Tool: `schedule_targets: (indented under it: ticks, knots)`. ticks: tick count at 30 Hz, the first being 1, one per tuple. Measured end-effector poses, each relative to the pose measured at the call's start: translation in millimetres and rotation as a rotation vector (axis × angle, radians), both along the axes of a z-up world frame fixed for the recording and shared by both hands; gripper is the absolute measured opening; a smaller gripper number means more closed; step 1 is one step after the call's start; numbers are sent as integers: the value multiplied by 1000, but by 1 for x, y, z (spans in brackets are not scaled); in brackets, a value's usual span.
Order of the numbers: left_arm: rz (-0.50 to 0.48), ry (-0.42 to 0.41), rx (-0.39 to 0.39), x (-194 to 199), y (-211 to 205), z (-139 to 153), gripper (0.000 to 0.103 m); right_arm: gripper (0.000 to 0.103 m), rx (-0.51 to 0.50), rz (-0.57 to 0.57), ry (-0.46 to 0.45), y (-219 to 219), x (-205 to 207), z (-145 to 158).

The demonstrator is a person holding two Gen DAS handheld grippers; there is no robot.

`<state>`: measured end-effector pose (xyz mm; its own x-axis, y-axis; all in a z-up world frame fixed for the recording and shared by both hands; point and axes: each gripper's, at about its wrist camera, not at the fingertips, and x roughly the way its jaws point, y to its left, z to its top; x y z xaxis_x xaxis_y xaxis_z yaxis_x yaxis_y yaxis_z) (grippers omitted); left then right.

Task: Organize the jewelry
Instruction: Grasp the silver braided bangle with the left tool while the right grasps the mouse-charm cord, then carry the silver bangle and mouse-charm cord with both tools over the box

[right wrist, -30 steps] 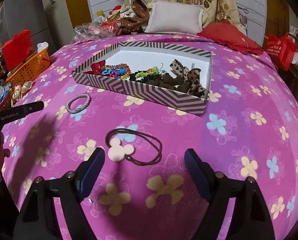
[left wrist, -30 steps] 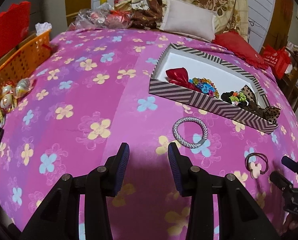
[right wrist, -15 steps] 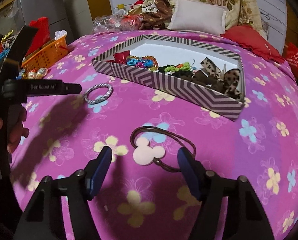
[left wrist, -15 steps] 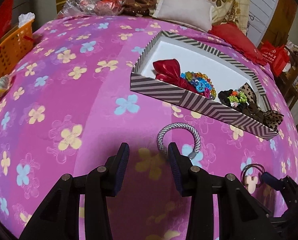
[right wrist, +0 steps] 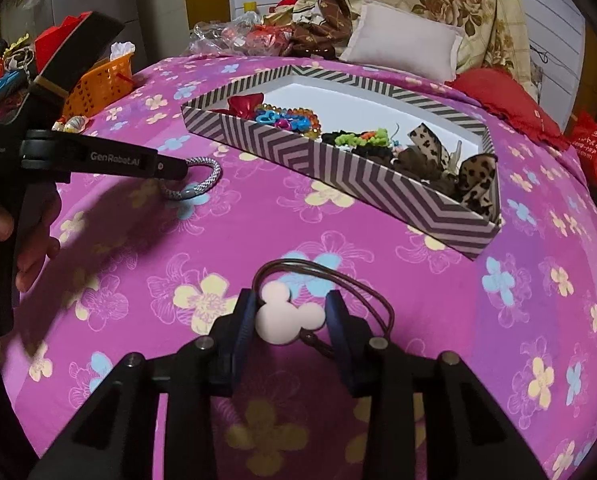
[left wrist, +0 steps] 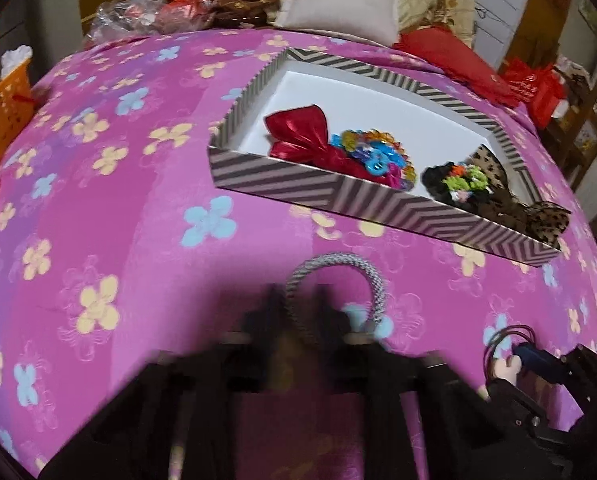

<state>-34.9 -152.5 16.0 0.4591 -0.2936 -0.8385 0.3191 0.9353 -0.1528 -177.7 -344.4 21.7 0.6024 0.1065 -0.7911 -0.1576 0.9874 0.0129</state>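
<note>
A silver braided bracelet lies on the pink flowered bedspread; its near left part sits between the blurred fingers of my left gripper, which are narrowly apart around it. It also shows in the right wrist view. A brown hair tie with a pale mouse-head charm lies between the fingers of my right gripper, which is partly closed around the charm with small gaps. The striped box holds a red bow, coloured beads and leopard bows.
An orange basket stands at the bed's left edge. A pillow, a red cushion and bags lie at the far side. The striped box lies just beyond both grippers.
My left gripper has moved forward onto the bracelet and its fingers have narrowed around it. My right gripper has moved forward and closed in around the mouse charm.
</note>
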Motion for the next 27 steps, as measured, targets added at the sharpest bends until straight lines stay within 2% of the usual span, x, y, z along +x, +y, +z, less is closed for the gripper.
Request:
schedule_targets:
  ticks: [4, 12, 27]
  knots:
    - [-14, 16, -44, -1, 4, 2, 0, 37, 31, -12, -6, -3, -2, 2]
    - [-20, -59, -62, -18, 7, 30, 0, 37, 45, -20, -36, -6, -9, 14]
    - [-10, -124, -33, -35, 6, 53, 0, 37, 42, -22, -91, -3, -16, 42]
